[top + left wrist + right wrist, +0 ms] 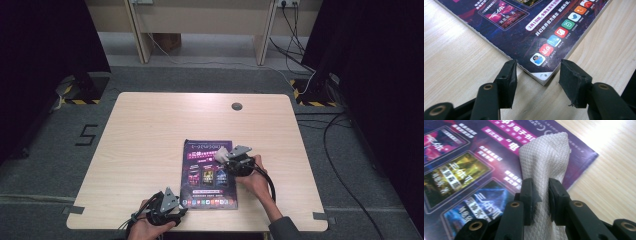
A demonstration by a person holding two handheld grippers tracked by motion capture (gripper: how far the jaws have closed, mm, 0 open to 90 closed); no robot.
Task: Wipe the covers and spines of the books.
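- Left gripper sits at the table's near edge, its jaws spread apart, one on each side of the near left corner of the magazine, not touching it.
- Magazine lies flat on the wooden table, near the front edge.
- Right gripper is clamped on a white cloth, held over the magazine's far right part.
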